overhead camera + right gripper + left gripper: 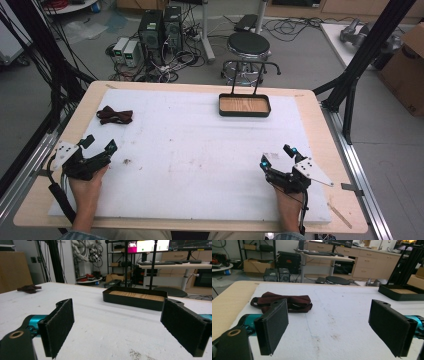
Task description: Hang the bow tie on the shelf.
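Left hand-held gripper (98, 146): jaws wide apart, holding nothing, near left edge of white surface (200, 160). Right hand-held gripper (276, 156): jaws wide, holding nothing, near right edge. Dark red bow tie (114, 115): flat on surface, ahead of left hand-held gripper, apart from it. Black tray (244, 105): far edge, wood-lined.

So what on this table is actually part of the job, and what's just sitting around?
Likely part of the job:
- dark red bow tie, ahead of the open left gripper
- black tray with a wooden floor, ahead of the open right gripper

Just lying about:
- round stool
- computer towers on the floor
- cardboard box
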`<action>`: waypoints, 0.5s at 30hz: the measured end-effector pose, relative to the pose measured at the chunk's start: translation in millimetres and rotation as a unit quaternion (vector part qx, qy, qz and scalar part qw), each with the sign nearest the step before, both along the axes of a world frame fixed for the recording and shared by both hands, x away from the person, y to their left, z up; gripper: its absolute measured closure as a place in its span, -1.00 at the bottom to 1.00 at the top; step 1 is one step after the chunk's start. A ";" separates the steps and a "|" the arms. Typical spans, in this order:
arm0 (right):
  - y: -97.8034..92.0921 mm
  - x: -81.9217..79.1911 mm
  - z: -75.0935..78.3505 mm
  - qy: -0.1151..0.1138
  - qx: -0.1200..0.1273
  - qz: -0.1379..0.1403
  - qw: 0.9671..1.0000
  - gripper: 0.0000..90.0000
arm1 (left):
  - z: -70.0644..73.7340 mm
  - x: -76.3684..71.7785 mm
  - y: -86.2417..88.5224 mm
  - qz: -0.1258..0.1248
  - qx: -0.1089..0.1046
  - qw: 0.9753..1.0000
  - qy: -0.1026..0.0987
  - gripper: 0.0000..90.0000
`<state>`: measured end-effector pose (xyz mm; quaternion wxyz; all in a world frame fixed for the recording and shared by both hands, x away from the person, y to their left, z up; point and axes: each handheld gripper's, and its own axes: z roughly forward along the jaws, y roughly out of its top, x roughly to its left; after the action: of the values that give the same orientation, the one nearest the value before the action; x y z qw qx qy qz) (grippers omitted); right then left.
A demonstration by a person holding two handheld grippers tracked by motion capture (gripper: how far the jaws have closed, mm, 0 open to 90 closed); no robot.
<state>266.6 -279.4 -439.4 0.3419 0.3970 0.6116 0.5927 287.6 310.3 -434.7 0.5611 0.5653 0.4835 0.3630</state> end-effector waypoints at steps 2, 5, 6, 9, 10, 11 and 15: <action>-0.1 0.0 0.0 0.000 0.000 0.000 1.000 -0.76 | 0.2 -0.2 0.2 0.002 0.001 1.000 -0.001 -0.62; -0.2 0.1 -0.1 0.001 0.000 -0.001 1.000 -0.76 | 0.3 -0.7 0.4 0.002 0.005 1.000 -0.005 -0.59; -0.2 0.3 -0.1 0.000 -0.001 -0.001 1.000 -0.76 | 0.4 -0.9 0.5 0.002 0.007 1.000 -0.006 -0.57; -0.3 0.3 -0.1 0.000 -0.001 0.000 1.000 -0.76 | 0.7 -0.9 0.7 -0.002 0.016 1.000 -0.008 -0.53; -0.3 0.1 -0.1 0.001 -0.001 0.000 1.000 -0.76 | 0.7 -0.2 0.8 -0.006 0.015 1.000 -0.008 -0.52; -0.5 0.4 -0.1 0.000 -0.001 0.000 1.000 -0.76 | 0.9 0.5 0.9 -0.009 0.015 1.000 -0.004 -0.52; -0.6 0.3 -0.1 0.002 0.002 0.002 1.000 -0.76 | 3.1 6.1 2.6 -0.018 0.010 1.000 0.003 -0.52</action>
<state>266.9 -279.9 -439.5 0.3385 0.3976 0.6121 0.5938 293.8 312.9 -431.6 0.5602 0.5809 0.4712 0.3560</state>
